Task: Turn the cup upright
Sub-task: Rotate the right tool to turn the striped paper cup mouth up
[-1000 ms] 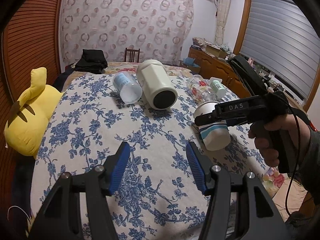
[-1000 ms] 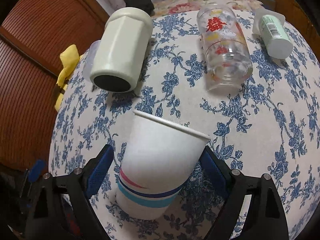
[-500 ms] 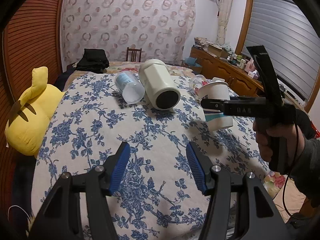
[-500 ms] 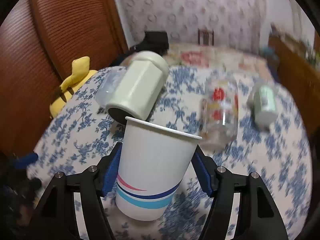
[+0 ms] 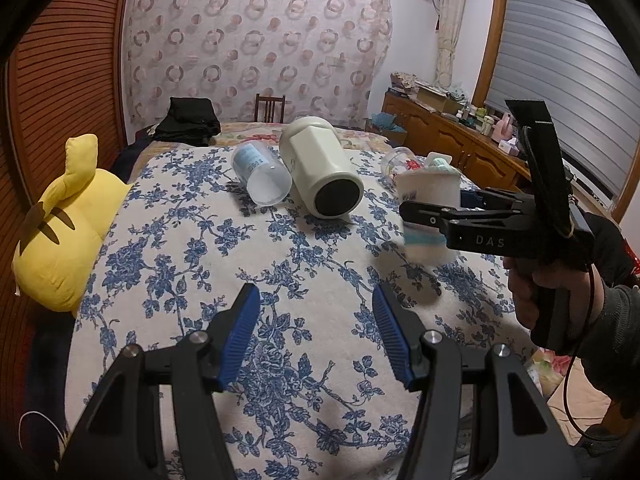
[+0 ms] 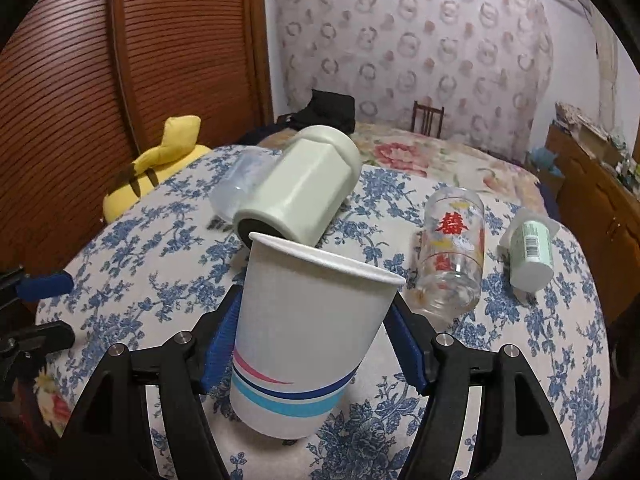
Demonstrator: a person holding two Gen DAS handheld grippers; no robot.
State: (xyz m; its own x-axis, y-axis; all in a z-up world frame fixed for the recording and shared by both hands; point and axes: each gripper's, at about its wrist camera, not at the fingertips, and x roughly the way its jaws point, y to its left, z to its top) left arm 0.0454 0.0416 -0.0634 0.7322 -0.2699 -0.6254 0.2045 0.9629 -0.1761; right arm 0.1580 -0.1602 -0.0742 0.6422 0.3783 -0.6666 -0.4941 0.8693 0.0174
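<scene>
**Paper cup held mouth-up between the right claw's pads**

Paper cup (image 6: 304, 332), one, white with a pink swoosh and blue bands, sits clamped between the right claw's (image 6: 310, 344) two blue pads, rim upward and tilted slightly, its base just above the floral bedspread (image 6: 540, 360). Its inside cannot be seen. Beyond the right claw, four other containers lie on their sides: one cream jar (image 6: 296, 188) with a dark end, one frosted plastic cup (image 6: 236, 184) just beside it, one clear glass (image 6: 452, 256) with red characters, visibly holding nothing, and one green-labelled tub (image 6: 530, 248). One yellow plush toy (image 5: 64, 220) rests to the left claw's left. The left claw (image 5: 316, 336) hangs over the bedspread, pads spread apart, gripping nothing.
</scene>
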